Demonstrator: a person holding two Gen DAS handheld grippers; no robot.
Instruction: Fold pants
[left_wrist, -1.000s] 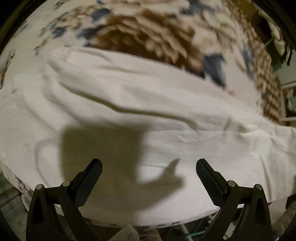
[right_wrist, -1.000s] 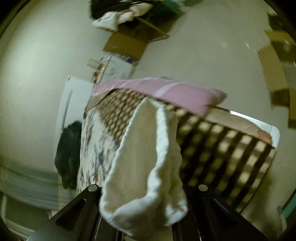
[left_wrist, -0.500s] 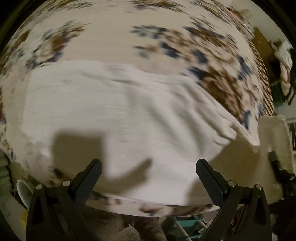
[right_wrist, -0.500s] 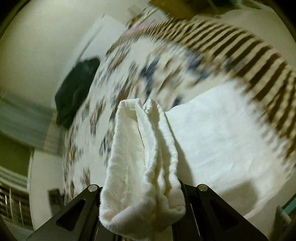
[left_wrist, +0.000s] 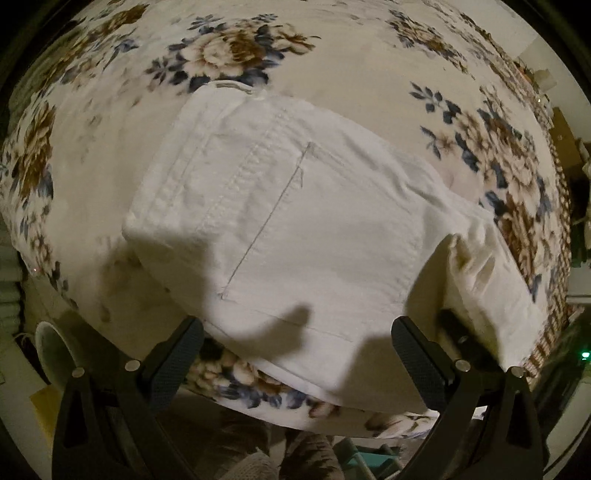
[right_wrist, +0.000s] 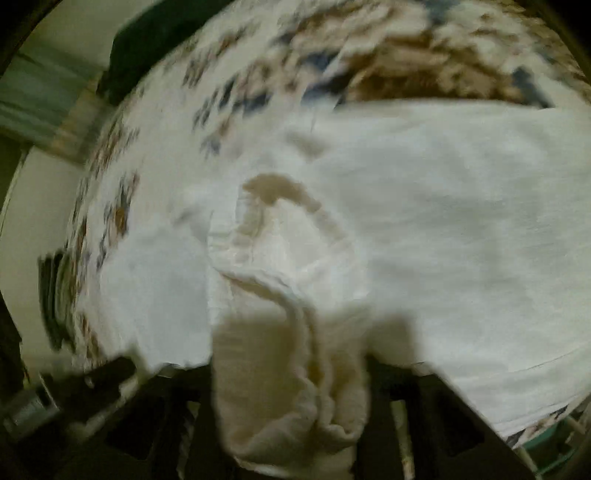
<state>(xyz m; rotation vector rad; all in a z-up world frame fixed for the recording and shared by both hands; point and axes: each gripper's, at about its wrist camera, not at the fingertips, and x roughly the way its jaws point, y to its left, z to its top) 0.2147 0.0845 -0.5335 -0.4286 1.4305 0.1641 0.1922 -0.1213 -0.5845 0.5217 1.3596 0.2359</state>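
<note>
White pants (left_wrist: 295, 206) lie flat on a floral bedspread (left_wrist: 351, 74), waistband and back pocket seam facing up. My left gripper (left_wrist: 295, 354) hangs open over their near edge, with nothing between its fingers. At the right, the leg end (left_wrist: 476, 258) is folded over onto the pants, with the right gripper (left_wrist: 461, 332) dark beneath it. In the blurred right wrist view the bunched leg end (right_wrist: 288, 369) fills the gap of my right gripper (right_wrist: 288, 391). Its jaws are opening, and the cloth still touches both fingers. The rest of the pants (right_wrist: 443, 221) spreads out beyond.
The bed's near edge runs just under my left gripper. A white round cup (left_wrist: 51, 350) stands below it at the left. A person's knees (left_wrist: 306, 454) show at the bottom. A dark garment (right_wrist: 155, 48) lies at the bed's far side.
My right gripper swung the leg end from high above the bed down onto the spread pants. My left gripper slid along the pants to the waistband and pocket, staying open.
</note>
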